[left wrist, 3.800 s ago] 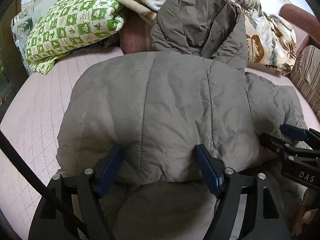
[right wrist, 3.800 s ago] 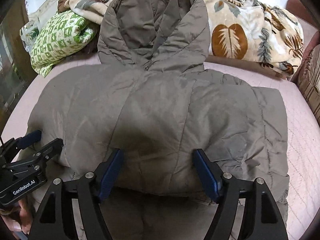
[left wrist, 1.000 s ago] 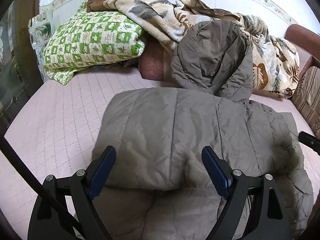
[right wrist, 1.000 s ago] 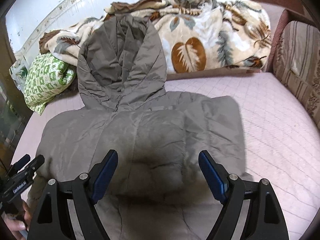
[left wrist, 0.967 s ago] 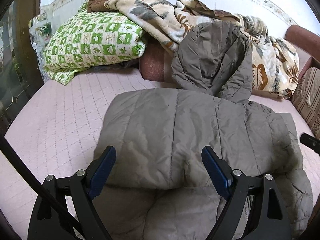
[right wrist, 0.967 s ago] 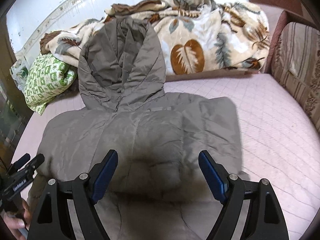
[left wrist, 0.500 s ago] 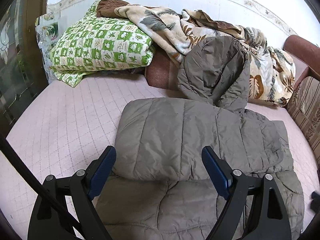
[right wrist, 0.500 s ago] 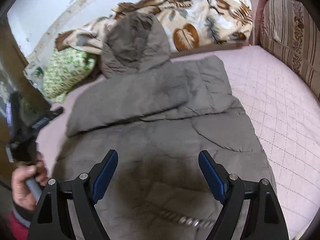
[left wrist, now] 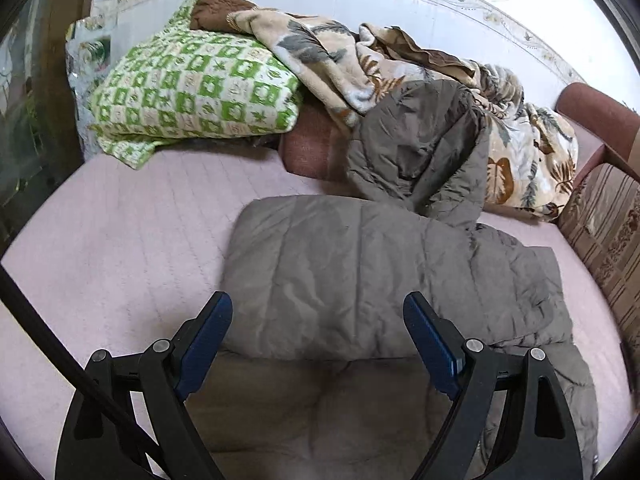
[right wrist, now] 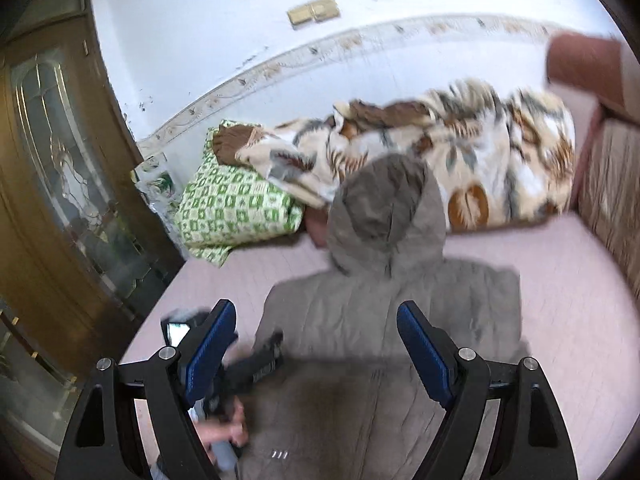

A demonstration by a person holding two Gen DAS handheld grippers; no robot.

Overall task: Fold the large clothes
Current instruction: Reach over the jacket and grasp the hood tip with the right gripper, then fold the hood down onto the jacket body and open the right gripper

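Grippers first: we are holding the left gripper [left wrist: 318, 334] spread wide with nothing between its blue pads, and the right gripper [right wrist: 316, 340] is gaping empty likewise, so both are released. We are looking at the grey padded coat [left wrist: 360, 280] lying on the pink quilted mattress [left wrist: 120, 248]. One fold is sitting in place: a doubled panel is resting across the body, its rounded crease running between the left fingers. The hood [left wrist: 416, 144] is leaning up against the leaf-print blanket [left wrist: 532, 152] at twelve o'clock.

We are judging that we are between folds, with the coat about half done. The next move is calling for a fresh grasp, likely on the loose hem at six o'clock or the side at three o'clock, to bring it over the panel. The padding is looking springy, so we are expecting to pinch deep and press the crease down.

The left wrist view is showing the fold crease sharply, and the striped cushion [left wrist: 604, 232] at three o'clock. The right wrist view, blurred, is giving the whole coat with its hood centred, the green checked pillow [right wrist: 236, 208] at ten o'clock, the wooden door [right wrist: 52, 184] at nine o'clock, and the left gripper with its bare hand [right wrist: 224, 432] at seven o'clock
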